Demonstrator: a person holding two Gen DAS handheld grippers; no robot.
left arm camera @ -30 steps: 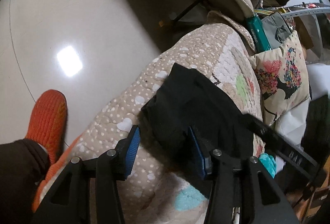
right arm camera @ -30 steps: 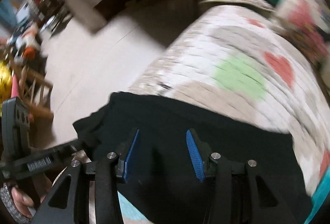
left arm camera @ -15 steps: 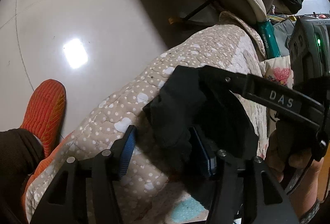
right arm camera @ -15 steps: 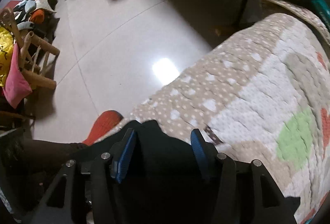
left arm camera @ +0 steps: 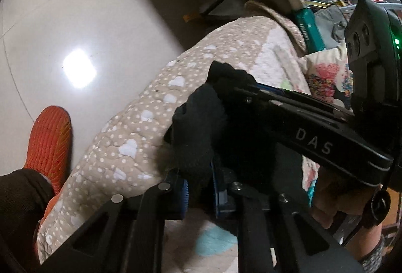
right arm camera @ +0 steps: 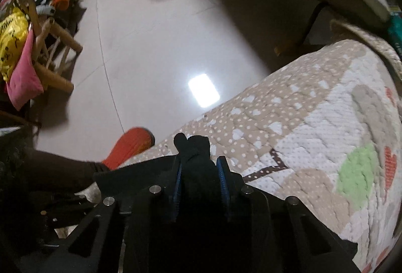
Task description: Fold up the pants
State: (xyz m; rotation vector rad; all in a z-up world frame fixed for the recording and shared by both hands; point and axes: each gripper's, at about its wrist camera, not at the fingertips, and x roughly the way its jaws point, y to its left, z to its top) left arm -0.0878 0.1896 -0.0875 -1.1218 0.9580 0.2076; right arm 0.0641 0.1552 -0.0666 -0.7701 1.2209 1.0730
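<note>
The black pants (left arm camera: 201, 127) lie bunched on a quilted, heart-patterned cover (left arm camera: 140, 137) near its front edge. My left gripper (left arm camera: 199, 194) is shut on a fold of the pants at its blue pads. My right gripper (right arm camera: 199, 180) is shut on another bunch of the pants (right arm camera: 194, 147), which sticks up between its blue pads. In the left wrist view the right gripper's black body, marked DAS (left arm camera: 311, 145), crosses just above the pants, its tip (left arm camera: 226, 77) pinching the fabric edge.
The quilted cover (right arm camera: 301, 137) drops to a glossy tiled floor (left arm camera: 75, 21). My orange slipper (left arm camera: 50, 142) and dark trouser leg stand beside the edge. A printed cushion (left arm camera: 326, 77) lies at the far right. A wooden chair with clothes (right arm camera: 30, 47) stands at the left.
Both grippers have closed on the pants. The right gripper swung in over the left one and the pants' edge is gathered and lifted into a bunch.
</note>
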